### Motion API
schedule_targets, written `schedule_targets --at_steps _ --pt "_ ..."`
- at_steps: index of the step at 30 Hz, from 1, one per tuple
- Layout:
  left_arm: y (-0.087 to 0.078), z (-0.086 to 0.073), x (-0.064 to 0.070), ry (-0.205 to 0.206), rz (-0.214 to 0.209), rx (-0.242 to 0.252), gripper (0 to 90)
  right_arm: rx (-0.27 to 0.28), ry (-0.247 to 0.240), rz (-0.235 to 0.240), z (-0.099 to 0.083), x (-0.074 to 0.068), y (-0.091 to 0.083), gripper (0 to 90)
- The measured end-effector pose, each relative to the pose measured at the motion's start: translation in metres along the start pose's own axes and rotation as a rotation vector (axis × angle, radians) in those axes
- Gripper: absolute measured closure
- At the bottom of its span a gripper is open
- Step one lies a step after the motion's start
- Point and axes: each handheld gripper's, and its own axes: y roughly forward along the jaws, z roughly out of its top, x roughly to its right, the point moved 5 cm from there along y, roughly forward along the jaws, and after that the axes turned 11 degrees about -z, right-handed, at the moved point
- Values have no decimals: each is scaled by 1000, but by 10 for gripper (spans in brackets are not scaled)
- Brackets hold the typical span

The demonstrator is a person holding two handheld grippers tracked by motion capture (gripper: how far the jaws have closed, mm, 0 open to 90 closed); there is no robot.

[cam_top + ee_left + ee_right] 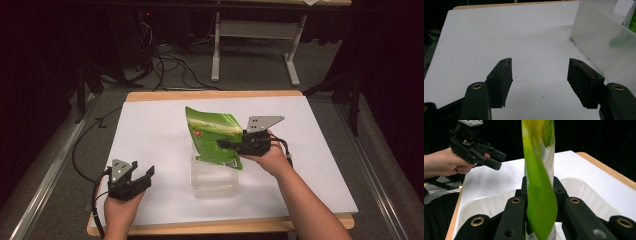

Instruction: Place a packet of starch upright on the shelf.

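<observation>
High view: white table [150, 135], grey carpet [250, 75], cables [170, 65].

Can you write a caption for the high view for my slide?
The right gripper holds a green bag over a clear tub.

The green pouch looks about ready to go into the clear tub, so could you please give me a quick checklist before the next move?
1. Right claw shut on the green pouch: ok.
2. Pouch above the clear tub: ok.
3. Tub free of other items: cannot tell, pouch hides part.
4. Left claw open, apart from the tub: ok.
5. Pouch sealed: cannot tell.
</observation>
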Motion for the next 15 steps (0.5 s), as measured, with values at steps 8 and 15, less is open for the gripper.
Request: schedule_targets --at_steps 8,15 --pt "-1 0 -2 -6 0 3 372 -2 5 -18 0 -4 14 772" --pt "-2 1 -1 -4 -4 8 372 -14 14 -25 0 -8 22 663"
